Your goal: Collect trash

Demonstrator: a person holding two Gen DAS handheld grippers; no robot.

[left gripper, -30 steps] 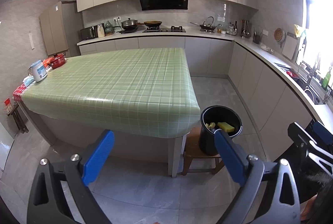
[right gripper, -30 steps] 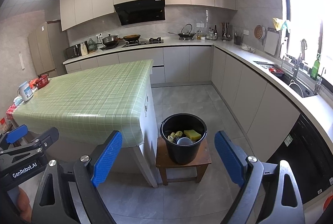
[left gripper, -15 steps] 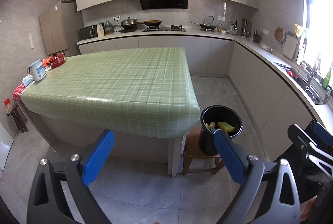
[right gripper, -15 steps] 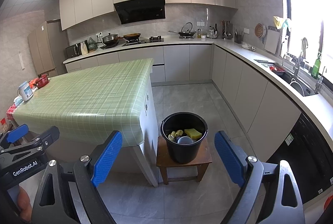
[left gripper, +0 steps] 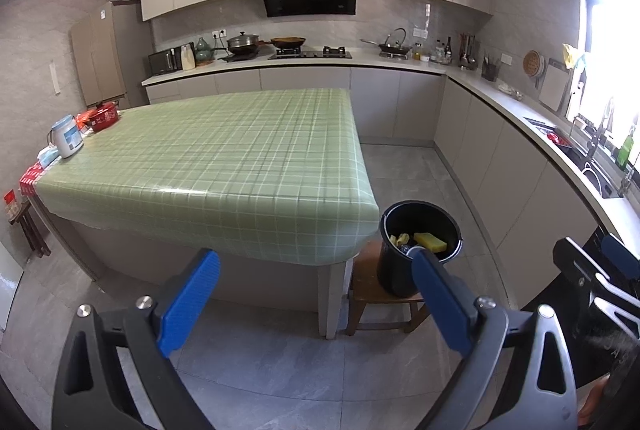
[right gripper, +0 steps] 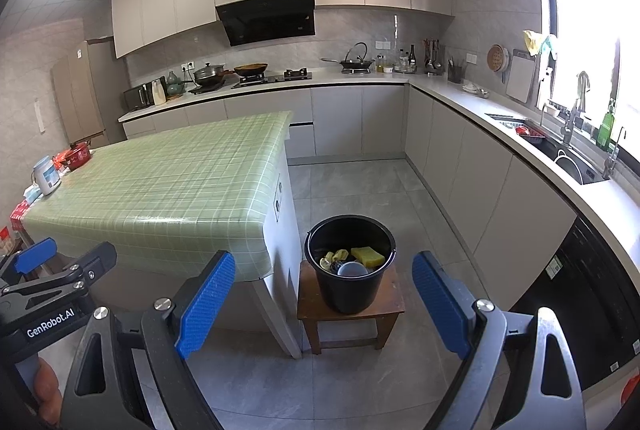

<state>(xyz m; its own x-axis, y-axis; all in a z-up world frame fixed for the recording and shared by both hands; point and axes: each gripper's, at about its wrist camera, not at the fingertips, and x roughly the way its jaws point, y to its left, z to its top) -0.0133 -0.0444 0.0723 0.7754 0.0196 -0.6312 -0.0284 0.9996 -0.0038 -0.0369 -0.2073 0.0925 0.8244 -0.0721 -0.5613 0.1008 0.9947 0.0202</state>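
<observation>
A black bucket (right gripper: 349,262) stands on a low wooden stool (right gripper: 351,314) beside the island's near corner. Inside it lie a yellow sponge (right gripper: 367,256), yellow crumpled scraps and a pale round lid. The left wrist view shows the same bucket (left gripper: 420,242), partly behind a blue finger. My left gripper (left gripper: 316,302) is open and holds nothing. My right gripper (right gripper: 324,304) is open too, held well back from the bucket, with nothing between its blue pads. Each gripper appears at the edge of the other's view.
The island wears a green checked cloth (left gripper: 224,162); a white jar (left gripper: 67,142) and a red pot (left gripper: 105,115) sit at its far left end. Counters with a hob, pans and a sink (right gripper: 576,162) run along the back and right. Grey tiled floor (right gripper: 360,182) lies between.
</observation>
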